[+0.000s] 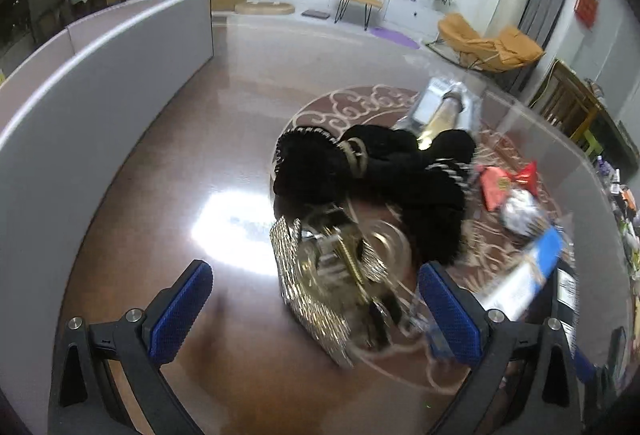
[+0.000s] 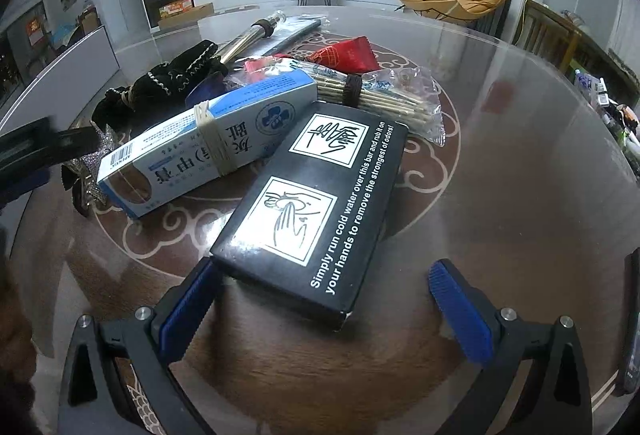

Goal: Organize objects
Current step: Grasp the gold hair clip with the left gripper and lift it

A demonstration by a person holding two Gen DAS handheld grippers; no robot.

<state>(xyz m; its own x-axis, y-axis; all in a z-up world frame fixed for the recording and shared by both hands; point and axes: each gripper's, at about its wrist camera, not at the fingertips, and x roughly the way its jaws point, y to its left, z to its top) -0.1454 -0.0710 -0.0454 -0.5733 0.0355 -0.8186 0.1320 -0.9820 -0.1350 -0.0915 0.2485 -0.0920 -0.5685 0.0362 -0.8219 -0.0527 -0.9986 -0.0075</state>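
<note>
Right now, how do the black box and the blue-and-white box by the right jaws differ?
The black box is dark with white hand pictograms and English print; the blue-and-white box is pale with Chinese characters and a barcode. The blue-and-white box has a rubber band around it; the black box has none. The black box lies between the open right gripper jaws; the blue-and-white box lies farther off. Both are cartons on the table.

Both wrist views face the cluttered table (image 2: 500, 163) closely.

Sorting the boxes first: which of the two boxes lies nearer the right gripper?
The black box: its corner sits between the open right gripper fingers; the blue-and-white box lies beyond.
</note>
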